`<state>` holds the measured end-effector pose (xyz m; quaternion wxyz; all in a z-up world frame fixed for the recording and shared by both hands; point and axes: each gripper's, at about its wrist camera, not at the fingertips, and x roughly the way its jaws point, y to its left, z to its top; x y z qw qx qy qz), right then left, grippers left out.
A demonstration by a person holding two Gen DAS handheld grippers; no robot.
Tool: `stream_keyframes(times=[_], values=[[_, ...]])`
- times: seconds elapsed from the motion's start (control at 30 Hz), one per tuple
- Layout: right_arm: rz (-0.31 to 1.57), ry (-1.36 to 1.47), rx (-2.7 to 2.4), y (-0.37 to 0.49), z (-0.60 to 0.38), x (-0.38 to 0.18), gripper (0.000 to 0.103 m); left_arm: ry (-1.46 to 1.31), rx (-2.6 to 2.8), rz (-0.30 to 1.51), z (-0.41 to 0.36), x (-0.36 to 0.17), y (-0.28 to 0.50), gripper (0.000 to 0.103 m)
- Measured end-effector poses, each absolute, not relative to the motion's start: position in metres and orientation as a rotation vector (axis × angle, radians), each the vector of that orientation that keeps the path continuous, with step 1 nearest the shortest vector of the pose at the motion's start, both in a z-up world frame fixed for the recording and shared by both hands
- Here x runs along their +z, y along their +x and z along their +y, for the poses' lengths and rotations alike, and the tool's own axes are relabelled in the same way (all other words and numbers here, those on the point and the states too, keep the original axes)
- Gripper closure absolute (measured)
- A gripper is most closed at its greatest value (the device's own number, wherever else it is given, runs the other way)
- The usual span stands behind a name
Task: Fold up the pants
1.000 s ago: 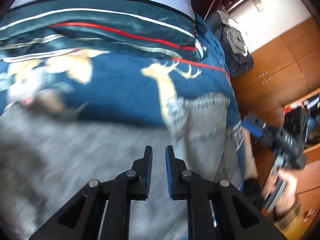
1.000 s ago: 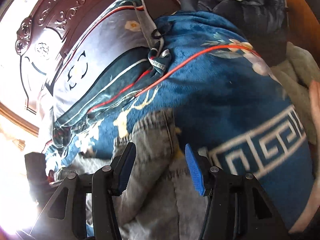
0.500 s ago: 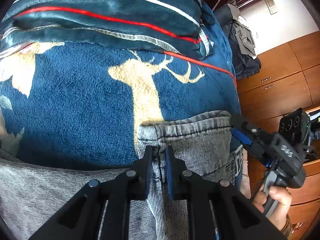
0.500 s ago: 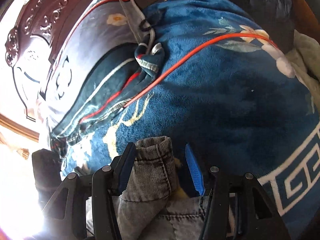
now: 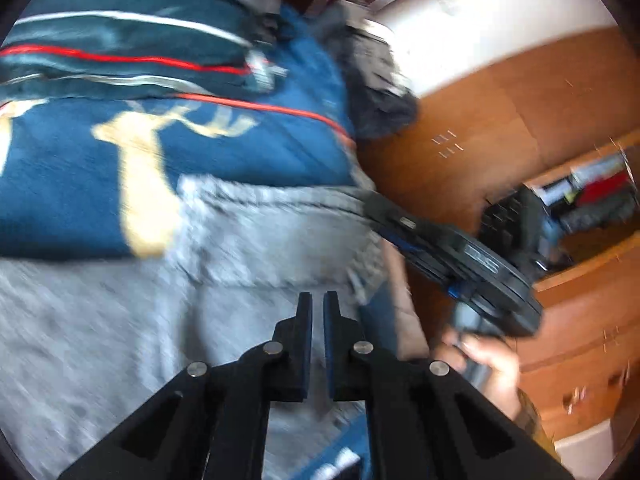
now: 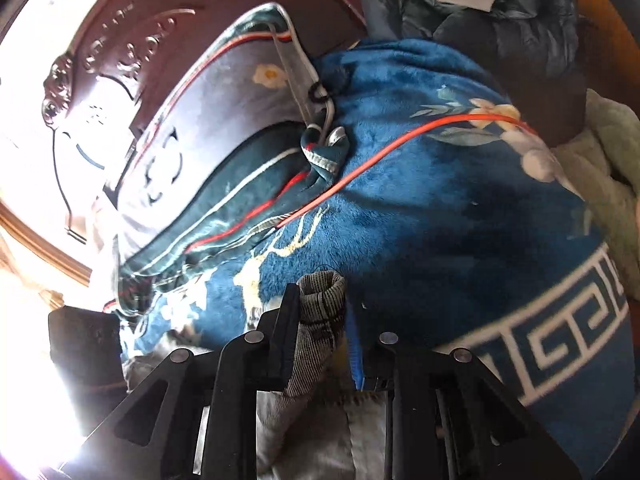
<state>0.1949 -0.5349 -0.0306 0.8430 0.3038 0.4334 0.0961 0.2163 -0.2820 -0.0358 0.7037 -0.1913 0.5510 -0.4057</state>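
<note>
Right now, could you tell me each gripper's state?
Left gripper: shut, nothing visibly held.
Right gripper: jaws closing on the pants.

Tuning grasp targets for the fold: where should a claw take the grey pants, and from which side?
Take the grey pants at the ribbed hem corner, coming in low along the blue blanket from the near edge. That band is thick and bunches into a roll that stands up off the blanket. The right claw is closing on exactly that roll.
</note>
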Motion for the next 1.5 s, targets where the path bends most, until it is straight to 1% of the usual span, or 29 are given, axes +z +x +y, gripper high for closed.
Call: stream_keyframes(times=[0.13, 0.27, 0.33, 0.4, 0.47, 0.53, 0.57, 0.6, 0.67, 0.73, 0.77, 0.8, 0.87, 0.97, 1.07, 1.13, 1.17, 1.23, 1.27, 1.33, 1.43, 1.47, 1.5], values=[[0.937, 0.638, 0.185, 0.174, -0.546, -0.041, 0.083, -0.339, -0.896, 1.18, -0.285, -0.023, 0.193, 0.096], [0.955, 0.597, 0.156, 0.17, -0.539, -0.047, 0.083, -0.366, -0.68, 1.169, -0.256, -0.029, 0.219, 0.095], [0.941, 0.617, 0.154, 0.172, -0.538, -0.049, 0.083, -0.397, -0.611, 1.184, -0.244, -0.036, 0.237, 0.088], [0.932, 0.632, 0.156, 0.174, -0.539, -0.051, 0.083, -0.403, -0.58, 1.21, -0.241, -0.045, 0.253, 0.073], [0.922, 0.652, 0.156, 0.172, -0.541, -0.054, 0.083, -0.39, -0.581, 1.223, -0.25, -0.053, 0.266, 0.068], [0.906, 0.676, 0.154, 0.168, -0.544, -0.058, 0.083, -0.374, -0.605, 1.244, -0.265, -0.064, 0.275, 0.061], [0.902, 0.684, 0.15, 0.167, -0.545, -0.06, 0.083, -0.366, -0.616, 1.263, -0.272, -0.07, 0.278, 0.054], [0.902, 0.693, 0.146, 0.165, -0.546, -0.064, 0.083, -0.349, -0.62, 1.283, -0.281, -0.077, 0.282, 0.053], [0.91, 0.708, 0.14, 0.164, -0.548, -0.07, 0.083, -0.309, -0.614, 1.304, -0.291, -0.086, 0.285, 0.053], [0.914, 0.714, 0.142, 0.166, -0.55, -0.073, 0.083, -0.277, -0.609, 1.299, -0.302, -0.092, 0.287, 0.055], [0.914, 0.713, 0.144, 0.166, -0.55, -0.072, 0.083, -0.262, -0.607, 1.285, -0.304, -0.092, 0.287, 0.066], [0.912, 0.706, 0.145, 0.167, -0.55, -0.072, 0.083, -0.257, -0.619, 1.265, -0.305, -0.09, 0.285, 0.084], [0.909, 0.691, 0.148, 0.168, -0.548, -0.07, 0.083, -0.269, -0.652, 1.228, -0.303, -0.079, 0.277, 0.086], [0.893, 0.683, 0.157, 0.17, -0.546, -0.064, 0.083, -0.298, -0.735, 1.118, -0.296, -0.047, 0.256, 0.087], [0.868, 0.689, 0.185, 0.172, -0.545, -0.058, 0.082, -0.344, -0.85, 1.055, -0.295, -0.02, 0.23, 0.087], [0.873, 0.706, 0.207, 0.173, -0.547, -0.056, 0.076, -0.333, -0.929, 1.051, -0.304, -0.011, 0.208, 0.087], [0.883, 0.713, 0.194, 0.172, -0.55, -0.056, 0.07, -0.321, -0.972, 1.068, -0.314, -0.011, 0.197, 0.086], [0.9, 0.722, 0.127, 0.166, -0.562, -0.057, 0.042, -0.285, -1.043, 1.125, -0.334, -0.019, 0.174, 0.086], [0.9, 0.729, 0.093, 0.162, -0.569, -0.056, 0.04, -0.257, -1.064, 1.149, -0.344, -0.025, 0.165, 0.086], [0.883, 0.774, 0.049, 0.149, -0.585, -0.052, 0.04, -0.21, -1.083, 1.192, -0.358, -0.039, 0.144, 0.086], [0.872, 0.815, 0.041, 0.131, -0.599, -0.043, 0.04, -0.253, -1.077, 1.246, -0.362, -0.054, 0.129, 0.086], [0.887, 0.807, 0.044, 0.127, -0.6, -0.04, 0.04, -0.272, -1.072, 1.249, -0.359, -0.055, 0.127, 0.085], [0.903, 0.8, 0.049, 0.124, -0.599, -0.039, 0.04, -0.282, -1.069, 1.247, -0.356, -0.055, 0.125, 0.082]])
